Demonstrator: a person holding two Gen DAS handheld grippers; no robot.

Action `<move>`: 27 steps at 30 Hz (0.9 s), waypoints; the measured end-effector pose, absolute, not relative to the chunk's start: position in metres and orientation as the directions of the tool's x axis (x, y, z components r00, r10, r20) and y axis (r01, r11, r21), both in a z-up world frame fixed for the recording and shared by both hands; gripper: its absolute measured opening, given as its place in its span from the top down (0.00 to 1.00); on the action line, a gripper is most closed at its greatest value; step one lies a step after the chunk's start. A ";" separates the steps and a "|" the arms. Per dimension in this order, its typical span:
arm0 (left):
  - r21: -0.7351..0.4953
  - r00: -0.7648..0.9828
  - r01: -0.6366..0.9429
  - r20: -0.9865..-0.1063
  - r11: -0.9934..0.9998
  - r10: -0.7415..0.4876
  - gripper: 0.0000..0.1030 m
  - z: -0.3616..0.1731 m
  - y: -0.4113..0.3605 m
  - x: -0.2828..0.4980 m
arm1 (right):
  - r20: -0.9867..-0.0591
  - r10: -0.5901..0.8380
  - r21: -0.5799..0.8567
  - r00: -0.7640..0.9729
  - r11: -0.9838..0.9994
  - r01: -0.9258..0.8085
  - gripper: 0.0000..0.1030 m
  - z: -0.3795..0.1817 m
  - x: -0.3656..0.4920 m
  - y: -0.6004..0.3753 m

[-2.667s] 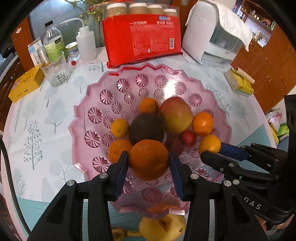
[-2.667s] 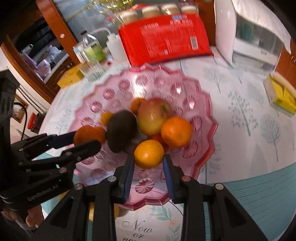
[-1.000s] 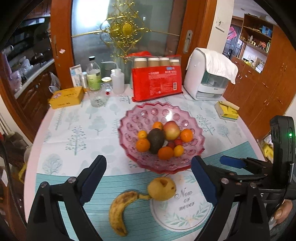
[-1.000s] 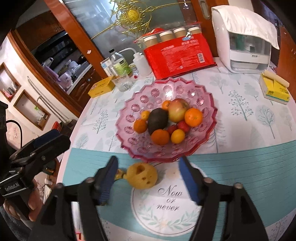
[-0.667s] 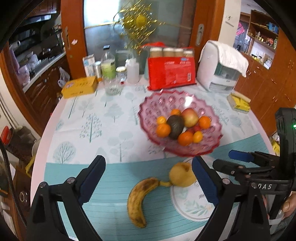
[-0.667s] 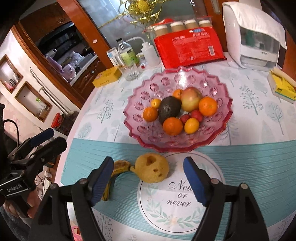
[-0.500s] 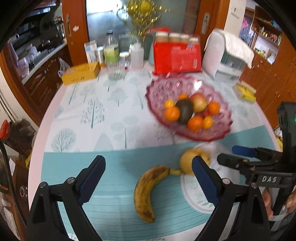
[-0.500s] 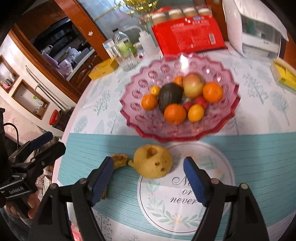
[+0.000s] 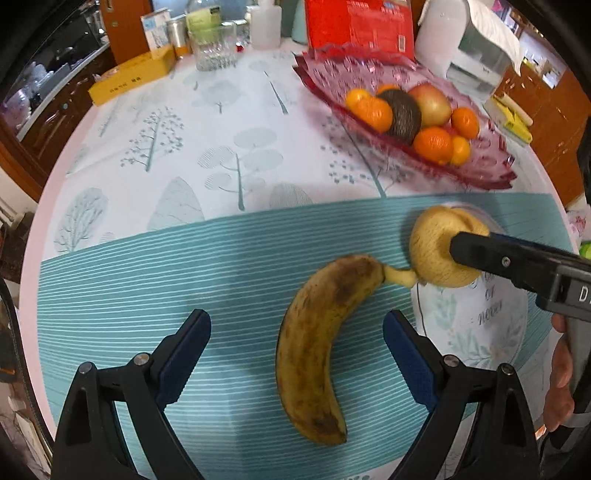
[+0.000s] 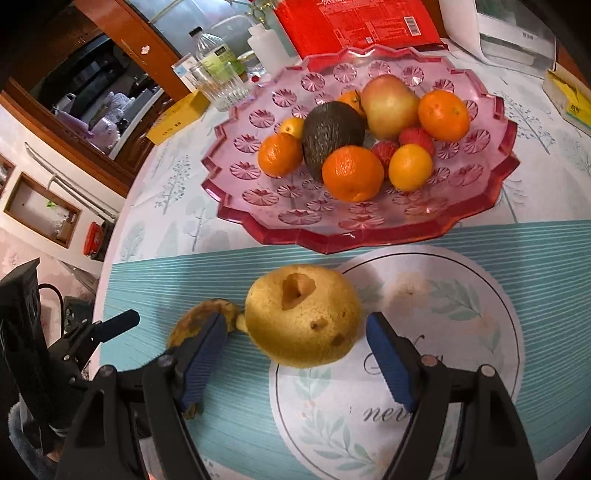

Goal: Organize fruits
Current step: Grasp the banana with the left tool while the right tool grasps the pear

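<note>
A spotted brown-yellow banana (image 9: 317,325) lies on the teal mat, between the open jaws of my left gripper (image 9: 297,358), untouched. Its stem touches a bruised yellow pear (image 9: 436,251). In the right wrist view the pear (image 10: 303,314) sits between the open jaws of my right gripper (image 10: 295,354), with the banana (image 10: 195,325) partly hidden behind the left finger. The pink glass fruit bowl (image 10: 288,218) behind holds oranges (image 10: 351,173), an avocado (image 10: 328,129), an apple (image 10: 388,103) and small red fruits.
At the back stand a red packet (image 9: 362,26), a drinking glass (image 9: 212,48), bottles, a yellow box (image 9: 133,75) and a white appliance (image 9: 476,40). A yellow pack (image 10: 569,99) lies at the right. The round table's edge runs along the left.
Both grippers let go of their oranges in the bowl, pulled back and opened wide. They have since dropped low: the left around the banana, the right around the pear.
</note>
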State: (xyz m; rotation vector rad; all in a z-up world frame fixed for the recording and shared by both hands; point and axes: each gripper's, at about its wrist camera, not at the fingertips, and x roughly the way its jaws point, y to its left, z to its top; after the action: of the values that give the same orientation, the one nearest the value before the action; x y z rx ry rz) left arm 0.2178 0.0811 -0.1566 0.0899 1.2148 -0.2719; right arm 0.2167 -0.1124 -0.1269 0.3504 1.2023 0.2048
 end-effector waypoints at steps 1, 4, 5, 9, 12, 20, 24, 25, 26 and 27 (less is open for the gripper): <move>-0.070 0.317 0.259 -0.936 0.963 -0.154 0.09 -0.160 0.080 0.219 | -0.875 0.333 0.367 0.350 0.929 0.034 0.24 -0.129 0.218 -0.111; -0.055 0.310 0.277 -0.940 0.959 -0.144 0.12 -0.169 0.076 0.223 | -0.882 0.317 0.354 0.350 0.934 0.046 0.24 -0.135 0.221 -0.108; -0.053 0.307 0.285 -0.941 0.957 -0.143 0.15 -0.170 0.075 0.224 | -0.883 0.311 0.350 0.350 0.936 0.050 0.24 -0.137 0.222 -0.107; -0.024 0.307 0.319 -0.943 0.948 -0.128 0.25 -0.176 0.067 0.226 | -0.886 0.292 0.332 0.359 0.942 0.053 0.24 -0.141 0.224 -0.103; -0.022 0.294 0.336 -0.947 0.942 -0.127 0.33 -0.181 0.065 0.227 | -0.889 0.275 0.315 0.365 0.948 0.052 0.24 -0.143 0.225 -0.100; -0.020 0.301 0.368 -0.943 0.930 -0.140 0.53 -0.182 0.063 0.224 | -0.881 0.273 0.312 0.387 0.949 0.040 0.27 -0.143 0.224 -0.099; -0.006 0.321 0.373 -0.938 0.928 -0.135 0.59 -0.181 0.061 0.217 | -0.879 0.268 0.311 0.394 0.949 0.047 0.27 -0.143 0.218 -0.102; -0.003 0.325 0.369 -0.937 0.930 -0.132 0.59 -0.181 0.062 0.216 | -0.878 0.269 0.313 0.396 0.948 0.050 0.27 -0.142 0.216 -0.104; -0.005 0.326 0.359 -0.936 0.933 -0.131 0.60 -0.180 0.063 0.215 | -0.876 0.270 0.315 0.399 0.948 0.050 0.27 -0.142 0.214 -0.104; -0.012 0.325 0.352 -0.936 0.936 -0.134 0.62 -0.179 0.064 0.214 | -0.874 0.273 0.318 0.403 0.947 0.049 0.27 -0.140 0.211 -0.105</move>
State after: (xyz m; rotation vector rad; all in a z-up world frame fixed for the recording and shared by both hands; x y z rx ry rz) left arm 0.2139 0.0636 -0.1791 0.2076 1.2000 -0.3214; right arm 0.2115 -0.1048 -0.1401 0.3152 1.1528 0.1444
